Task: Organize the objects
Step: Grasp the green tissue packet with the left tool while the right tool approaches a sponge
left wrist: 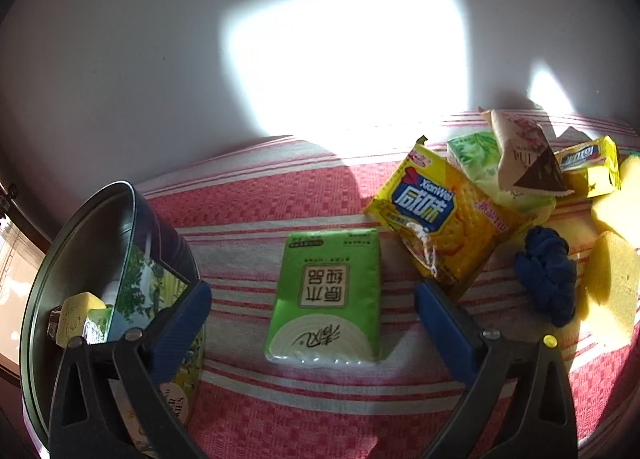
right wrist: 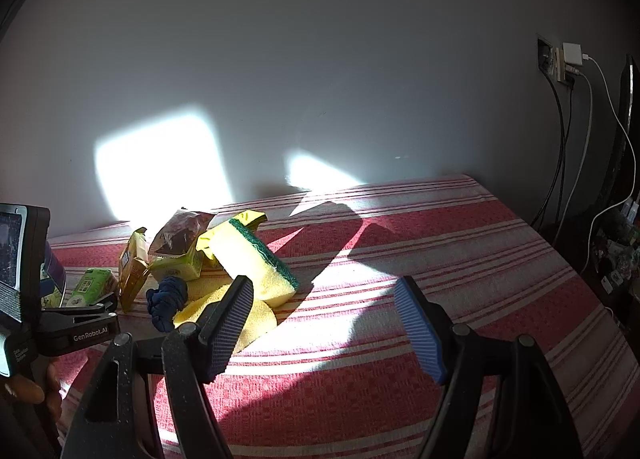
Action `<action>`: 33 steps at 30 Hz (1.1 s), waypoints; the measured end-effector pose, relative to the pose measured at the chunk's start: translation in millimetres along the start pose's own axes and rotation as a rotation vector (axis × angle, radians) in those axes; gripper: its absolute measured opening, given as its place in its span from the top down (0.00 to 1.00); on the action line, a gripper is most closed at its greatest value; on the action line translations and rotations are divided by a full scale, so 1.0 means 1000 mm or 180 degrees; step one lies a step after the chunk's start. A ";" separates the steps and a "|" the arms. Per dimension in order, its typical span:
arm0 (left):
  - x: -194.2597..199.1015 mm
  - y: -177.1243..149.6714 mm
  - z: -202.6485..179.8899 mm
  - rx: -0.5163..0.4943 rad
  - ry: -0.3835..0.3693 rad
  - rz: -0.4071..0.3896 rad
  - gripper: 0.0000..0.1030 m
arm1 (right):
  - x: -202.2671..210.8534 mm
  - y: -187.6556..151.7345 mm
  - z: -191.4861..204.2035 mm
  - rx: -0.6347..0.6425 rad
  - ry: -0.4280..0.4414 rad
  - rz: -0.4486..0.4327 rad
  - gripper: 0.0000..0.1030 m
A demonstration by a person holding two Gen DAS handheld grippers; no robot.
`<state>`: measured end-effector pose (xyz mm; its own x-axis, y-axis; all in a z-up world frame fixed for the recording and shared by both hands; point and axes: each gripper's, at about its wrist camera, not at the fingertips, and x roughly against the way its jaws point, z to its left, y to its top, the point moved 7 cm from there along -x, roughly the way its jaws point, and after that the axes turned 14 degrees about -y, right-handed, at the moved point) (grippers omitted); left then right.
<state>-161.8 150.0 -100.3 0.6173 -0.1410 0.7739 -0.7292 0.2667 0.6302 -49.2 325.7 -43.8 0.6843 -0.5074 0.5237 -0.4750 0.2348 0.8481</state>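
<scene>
Left wrist view: my left gripper (left wrist: 312,323) stands wide, straddling the green tissue pack (left wrist: 326,295) for a lift into the tin (left wrist: 80,259) at left; my right gripper (right wrist: 324,323) waits, wide and empty, near the sponge (right wrist: 256,263).

Green tissue pack (left wrist: 326,295): four large Chinese characters, "原木纯品", in a pale box at its middle, read upside down from the left wrist view; a brushed signature-like mark stands on the white arc at its near end; the small print along its far edge is too fine to read.
Yellow cracker packet (left wrist: 434,215), just right of and beyond the tissue pack: "XianWei" in small Latin letters over large white Chinese characters on a blue badge.
Brown-and-cream wrapper (left wrist: 520,163), beyond the cracker packet: "PUI", the rest hidden.
Tin (left wrist: 120,279), left of the tissue pack: letters ending "…IES", partly hidden.
Left tongs (right wrist: 94,333), in the right wrist view: "GenRobot.AI" in white on the black arm.
</scene>
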 end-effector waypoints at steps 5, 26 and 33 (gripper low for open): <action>-0.008 -0.001 0.005 0.0386 -0.0386 0.0092 0.03 | 0.002 0.000 0.004 0.0023 0.0028 -0.0024 0.27; 0.087 -0.043 -0.004 0.0301 -0.0939 -0.0690 0.53 | 0.014 0.001 0.021 0.0259 0.0191 -0.0251 0.27; 0.116 -0.050 0.010 0.0268 -0.0845 -0.0839 0.53 | 0.025 -0.005 0.069 0.0462 0.0441 -0.0201 0.27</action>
<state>-57.0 110.9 -41.3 0.6971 -0.4392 0.5667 -0.5841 0.1104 0.8042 -67.9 255.0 -40.9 0.7801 -0.3961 0.4843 -0.4966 0.0790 0.8644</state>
